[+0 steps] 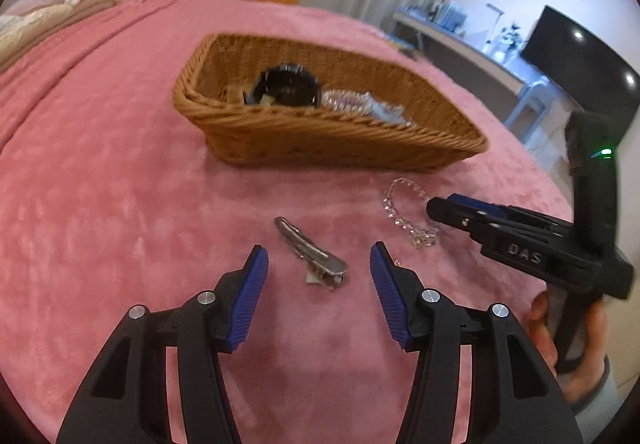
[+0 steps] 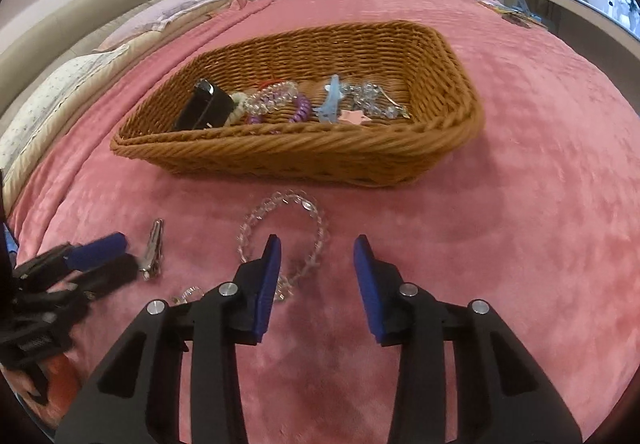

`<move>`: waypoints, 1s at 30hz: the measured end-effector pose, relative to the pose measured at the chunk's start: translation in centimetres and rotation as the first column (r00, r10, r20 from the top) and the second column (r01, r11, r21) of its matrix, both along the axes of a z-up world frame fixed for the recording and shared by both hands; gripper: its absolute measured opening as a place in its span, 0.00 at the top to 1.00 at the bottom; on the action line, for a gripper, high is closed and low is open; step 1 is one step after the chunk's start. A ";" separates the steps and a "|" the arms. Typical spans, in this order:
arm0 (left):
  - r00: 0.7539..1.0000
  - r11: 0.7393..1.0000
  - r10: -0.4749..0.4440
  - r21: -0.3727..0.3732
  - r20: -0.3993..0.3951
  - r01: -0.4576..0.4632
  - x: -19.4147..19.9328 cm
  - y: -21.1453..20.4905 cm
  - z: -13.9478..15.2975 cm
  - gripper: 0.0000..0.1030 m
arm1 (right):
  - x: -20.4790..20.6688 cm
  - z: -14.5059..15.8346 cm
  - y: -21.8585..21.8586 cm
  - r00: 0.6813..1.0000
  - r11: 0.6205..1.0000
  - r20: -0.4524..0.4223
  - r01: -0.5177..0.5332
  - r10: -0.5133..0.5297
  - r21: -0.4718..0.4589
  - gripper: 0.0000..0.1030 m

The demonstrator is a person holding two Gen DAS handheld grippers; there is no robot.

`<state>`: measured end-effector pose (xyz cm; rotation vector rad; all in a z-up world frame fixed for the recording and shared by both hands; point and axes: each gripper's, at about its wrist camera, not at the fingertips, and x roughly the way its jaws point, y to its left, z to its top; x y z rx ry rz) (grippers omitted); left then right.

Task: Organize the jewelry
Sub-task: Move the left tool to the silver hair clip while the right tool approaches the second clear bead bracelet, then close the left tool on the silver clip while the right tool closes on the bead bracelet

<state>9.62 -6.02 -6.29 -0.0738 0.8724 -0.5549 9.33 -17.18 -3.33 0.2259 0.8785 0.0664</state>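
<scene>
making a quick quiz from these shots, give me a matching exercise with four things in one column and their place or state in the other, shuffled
Things:
1. metal hair clip
2. clear bead bracelet
3. blue hair clip
4. left claw

Place or state:
A. inside the wicker basket
B. open, holding nothing
C. on the pink blanket, between the left claw's fingers
D. on the blanket, just ahead of the right claw

Pairs: 1-C, 2-D, 3-A, 4-B
</scene>
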 end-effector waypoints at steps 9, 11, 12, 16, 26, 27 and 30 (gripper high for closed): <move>0.999 0.984 0.028 0.176 0.029 -0.033 0.1 -1.8 -1.0 0.69 | 0.5 -0.7 1.7 0.998 0.996 -0.044 -0.047 0.044 -0.070 0.85; 0.999 0.982 0.017 0.188 0.034 -0.023 -0.1 -1.3 -0.9 0.75 | 0.2 -0.7 1.5 0.998 0.997 -0.045 -0.044 0.041 -0.070 0.91; 1.000 0.983 0.010 0.180 0.030 -0.015 -0.2 -0.9 -0.8 0.78 | 0.2 -0.7 1.5 0.998 0.997 -0.046 -0.040 0.037 -0.069 0.92; 1.000 0.992 -0.011 0.129 0.009 0.009 -0.4 0.8 -0.7 0.79 | -0.9 -0.3 0.0 0.999 0.999 -0.040 0.004 -0.006 -0.050 0.94; 0.999 0.994 -0.017 0.109 0.031 0.013 -0.6 0.9 -1.1 0.79 | -2.9 0.6 -2.4 0.995 0.992 -0.046 0.085 -0.089 -0.088 0.94; 0.999 0.994 -0.017 0.109 0.032 0.013 -0.6 0.9 -1.1 0.79 | -3.1 0.5 -2.7 0.994 0.991 -0.051 0.091 -0.097 -0.098 0.94; 0.999 0.994 -0.016 0.110 0.036 0.012 -0.9 0.9 -1.1 0.78 | -3.6 0.3 -2.9 0.995 0.990 -0.051 0.083 -0.090 -0.117 0.94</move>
